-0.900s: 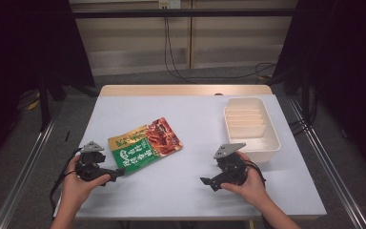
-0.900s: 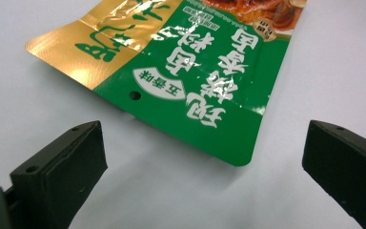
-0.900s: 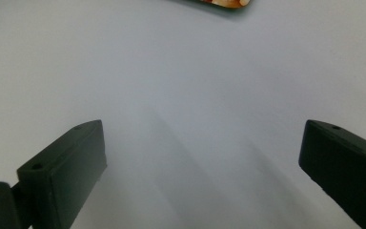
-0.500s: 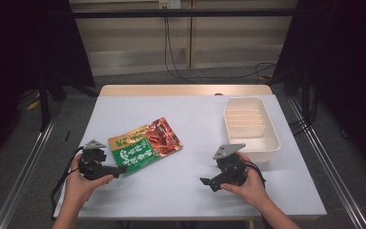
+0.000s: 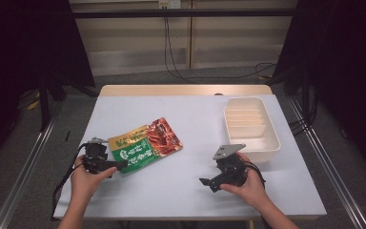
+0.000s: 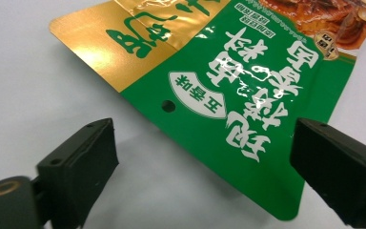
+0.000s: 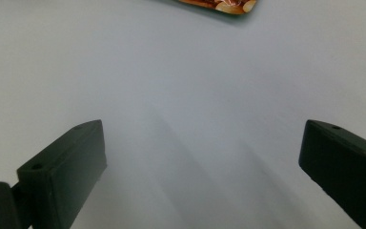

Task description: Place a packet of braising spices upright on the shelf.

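A flat food pouch [image 5: 145, 145], green and gold with a red food picture, lies on the white table [image 5: 190, 119] left of centre. My left gripper [image 5: 120, 165] is at the pouch's near left corner, jaws open; in the left gripper view the green end of the pouch [image 6: 248, 105] lies flat between and beyond the two jaws, untouched. My right gripper [image 5: 207, 182] is held low over bare table at the front right, open and holding nothing. The right gripper view catches a corner of the pouch [image 7: 221, 5] at its top edge.
A cream tray [image 5: 250, 129] with ribbed dividers stands at the right side of the table. A cable trails from each gripper toward the front edge. Dark floor and rails surround the table.
My left gripper has slid right, up to the pouch's near corner. The right gripper has barely moved.
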